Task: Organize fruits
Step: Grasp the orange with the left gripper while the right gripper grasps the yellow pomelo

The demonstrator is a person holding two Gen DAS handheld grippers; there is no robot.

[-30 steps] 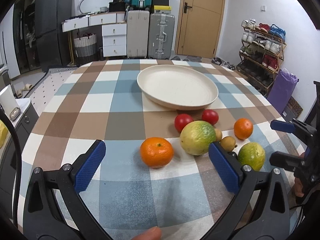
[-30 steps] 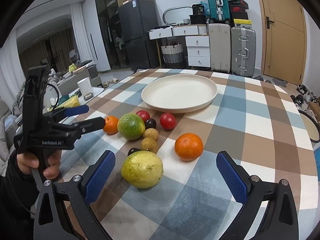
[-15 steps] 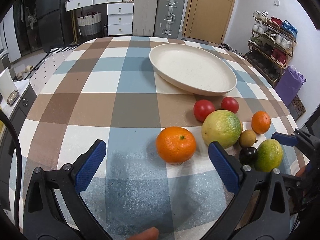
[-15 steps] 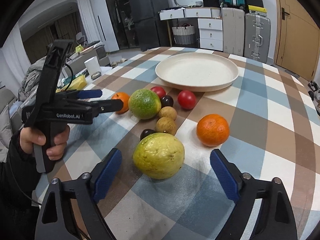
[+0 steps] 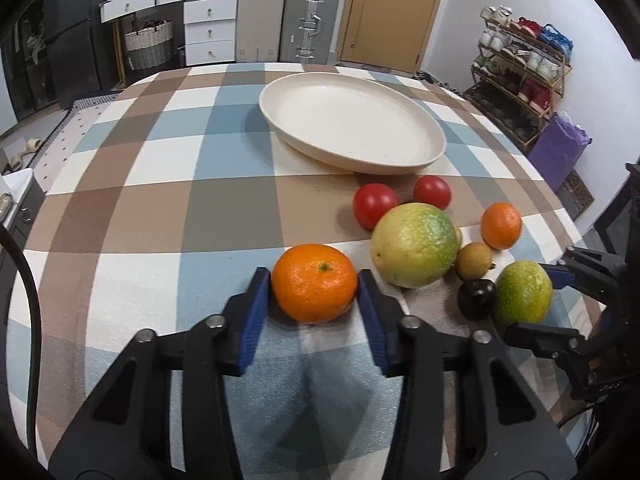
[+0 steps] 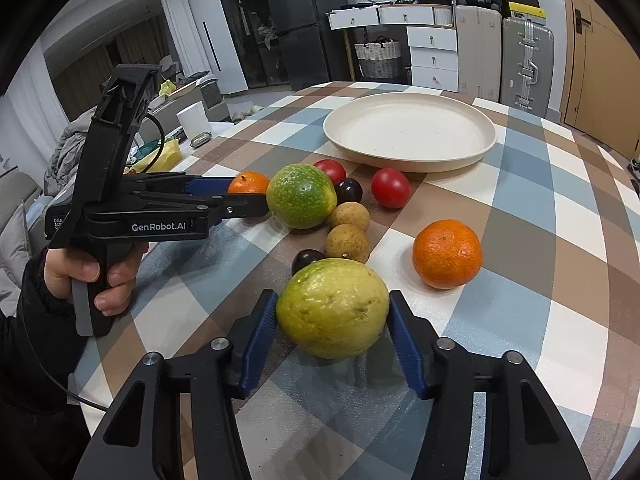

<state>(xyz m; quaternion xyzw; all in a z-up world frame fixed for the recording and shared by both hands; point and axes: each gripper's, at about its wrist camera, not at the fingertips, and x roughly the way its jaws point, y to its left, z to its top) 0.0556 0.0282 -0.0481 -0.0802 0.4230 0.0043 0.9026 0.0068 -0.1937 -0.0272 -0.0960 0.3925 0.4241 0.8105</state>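
An orange (image 5: 315, 282) lies on the checked table between the blue pads of my left gripper (image 5: 315, 292), whose jaws are closing and touch it on both sides. In the right wrist view the left gripper (image 6: 244, 196) reaches in from the left around that orange (image 6: 248, 183). A yellow-green fruit (image 6: 332, 314) sits between the pads of my right gripper (image 6: 332, 320), whose jaws are closing too and touch both its flanks. The left wrist view shows the right gripper (image 5: 532, 303) around this fruit (image 5: 522, 298). An empty cream plate (image 5: 400, 168) (image 6: 408, 164) stands further back.
Between the two held fruits lie a large green-yellow fruit (image 5: 414, 244), two red tomatoes (image 5: 375, 205), a small orange (image 5: 501, 226), brown longans (image 6: 346, 242) and dark plums (image 6: 308, 260). A hand (image 6: 100, 272) grips the left tool. The table edge curves close at the right.
Both grippers moved forward and down onto the fruit. Their jaws went from wide open to closed against the orange and the yellow-green fruit.
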